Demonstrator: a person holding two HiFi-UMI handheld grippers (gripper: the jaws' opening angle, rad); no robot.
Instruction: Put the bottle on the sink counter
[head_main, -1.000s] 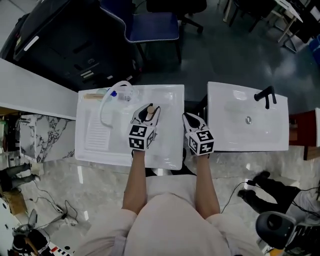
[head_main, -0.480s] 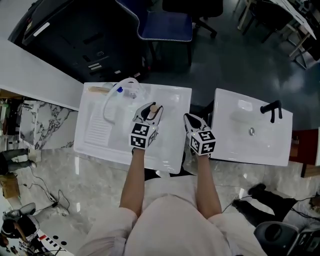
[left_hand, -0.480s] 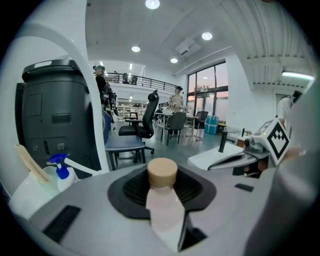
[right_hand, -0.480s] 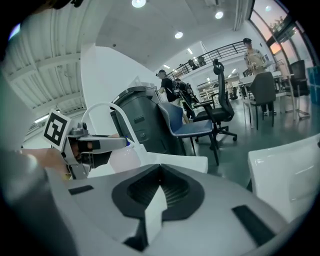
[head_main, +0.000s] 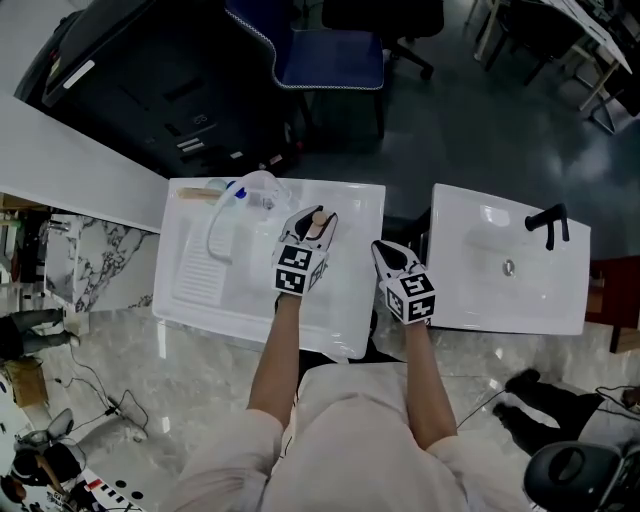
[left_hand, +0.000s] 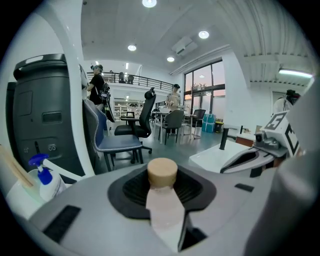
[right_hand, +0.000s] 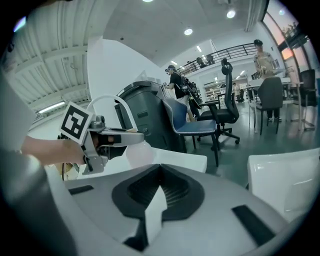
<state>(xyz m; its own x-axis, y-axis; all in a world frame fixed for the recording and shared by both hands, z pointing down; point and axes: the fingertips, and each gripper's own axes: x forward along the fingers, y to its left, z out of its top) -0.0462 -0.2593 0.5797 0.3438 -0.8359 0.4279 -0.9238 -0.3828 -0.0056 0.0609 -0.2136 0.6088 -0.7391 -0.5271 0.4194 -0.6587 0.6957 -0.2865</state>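
Tan-capped bottle staying pinched between left gripper fingers, drifting further across white sink counter and sinking slightly. Right gripper idling alongside, fingers pressed together, carrying nothing. Likely nearing set-down; base contact not showing.

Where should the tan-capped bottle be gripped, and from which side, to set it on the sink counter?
Grip the bottle just under its tan cap, coming in from the side with one jaw on each flank, as the left gripper does. It stands roughly upright, cap above the jaws and rounded body hanging below, so its base stays free to meet the sink counter.
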